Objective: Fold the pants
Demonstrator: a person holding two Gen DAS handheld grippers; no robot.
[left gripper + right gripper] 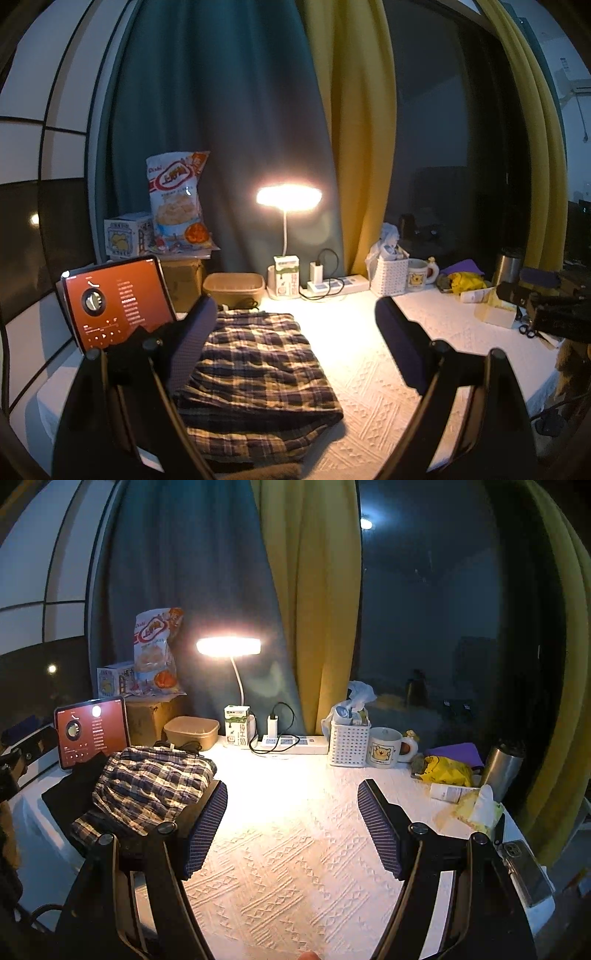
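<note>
Left gripper (295,325) spread wide, nothing between fingers; left finger (192,343) overlapped edge of pants (255,369) in frame, contact can't be told. Right gripper (291,823) likewise spread wide, empty, above bare tablecloth (280,867); its left finger (201,830) sat just beside pants (147,790) in frame.

Pants: plaid, folded into thick rectangle, lay lower centre-left in left wrist view, mid-left in right wrist view, partly over a dark cloth (70,797). Tablet (114,302) stood w/ red screen just behind, at left.

Containers along back edge: tan tub (234,288), contents not visible; white basket (349,744) stuffed w/ a plastic bag and small items, too blurred to name; bear mug (386,751) just right of basket, inside unseen; steel flask (500,768) far right. Carton (236,725) stood by lamp (229,646), lit, next to power strip (295,744) w/ charger plugged in. Chip bag (177,199) upright on cardboard box (183,275), upper left. Phone (524,871) lay at lower right edge of table.
</note>
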